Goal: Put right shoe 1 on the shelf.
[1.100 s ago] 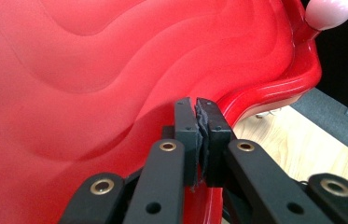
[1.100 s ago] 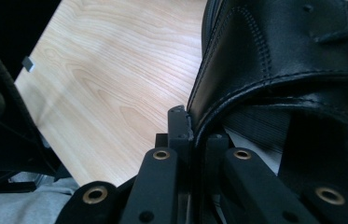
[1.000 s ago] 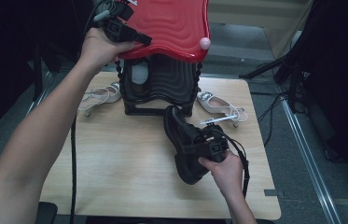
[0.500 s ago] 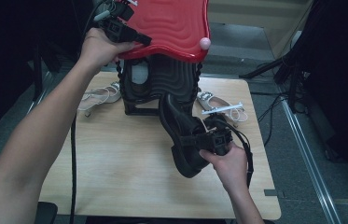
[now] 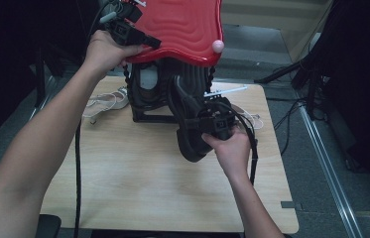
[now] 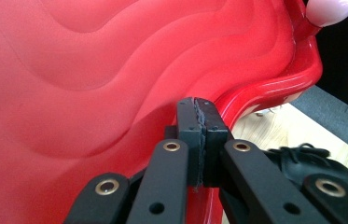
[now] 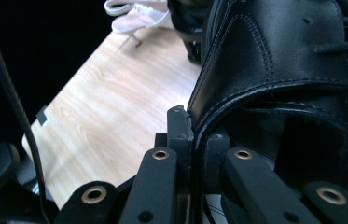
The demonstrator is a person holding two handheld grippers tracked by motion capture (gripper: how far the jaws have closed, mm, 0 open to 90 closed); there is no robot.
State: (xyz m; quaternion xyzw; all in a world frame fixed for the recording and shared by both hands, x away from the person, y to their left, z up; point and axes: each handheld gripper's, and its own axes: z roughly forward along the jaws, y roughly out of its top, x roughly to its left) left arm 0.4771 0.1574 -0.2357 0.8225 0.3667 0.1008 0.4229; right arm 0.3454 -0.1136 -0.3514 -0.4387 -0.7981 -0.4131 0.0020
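lid (image 5: 182,29) glossy red w/ wavy ripple pattern, pale pink knob (image 5: 217,46) at its edge. shoe (image 5: 188,124) black leather, black stitching & laces. sandals (image 5: 108,101) whitish. table (image 5: 123,183) light wood grain. grippers black w/ brass-coloured rivets. rack (image 5: 145,96) black.

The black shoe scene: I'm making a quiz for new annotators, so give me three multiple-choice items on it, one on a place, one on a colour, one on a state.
1. Where do the pale sandals lie?
A. on the wooden table
B. on the floor
C. on the lid

2. What colour is the lid?
A. blue
B. red
C. white

3. The right gripper is:
A. open over the table
B. shut on nothing
C. shut on the black shoe

Answers:
1 A, the high view shows them on the tabletop.
2 B, its wavy surface is red.
3 C, its jaws clamp the shoe's collar.
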